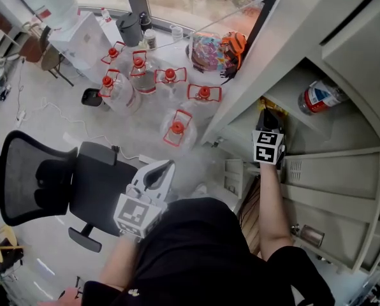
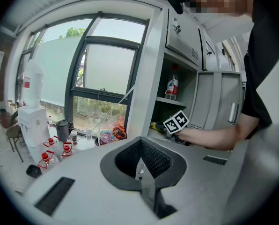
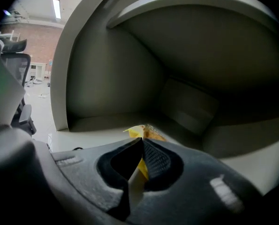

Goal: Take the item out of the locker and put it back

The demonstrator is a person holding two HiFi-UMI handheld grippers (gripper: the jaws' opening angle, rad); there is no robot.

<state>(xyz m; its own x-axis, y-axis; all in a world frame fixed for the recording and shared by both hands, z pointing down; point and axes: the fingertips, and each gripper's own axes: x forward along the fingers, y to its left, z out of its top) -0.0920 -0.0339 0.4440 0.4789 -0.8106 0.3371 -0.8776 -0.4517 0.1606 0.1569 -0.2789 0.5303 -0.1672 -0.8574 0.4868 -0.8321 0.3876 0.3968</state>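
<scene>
The right gripper [image 3: 140,143] reaches into the locker [image 1: 359,164] and pinches the yellow bag [image 3: 144,131] tight, maybe to carry it, low under the shelf [image 1: 292,110] with the bottle [image 1: 319,97], while the left gripper [image 2: 140,146], closed on nothing, hangs off to the left, out of the way.

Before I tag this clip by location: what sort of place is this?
Probably an office or workplace locker corner: grey metal lockers, a water dispenser with spare red-capped jugs on the floor, and a black mesh office chair.
</scene>
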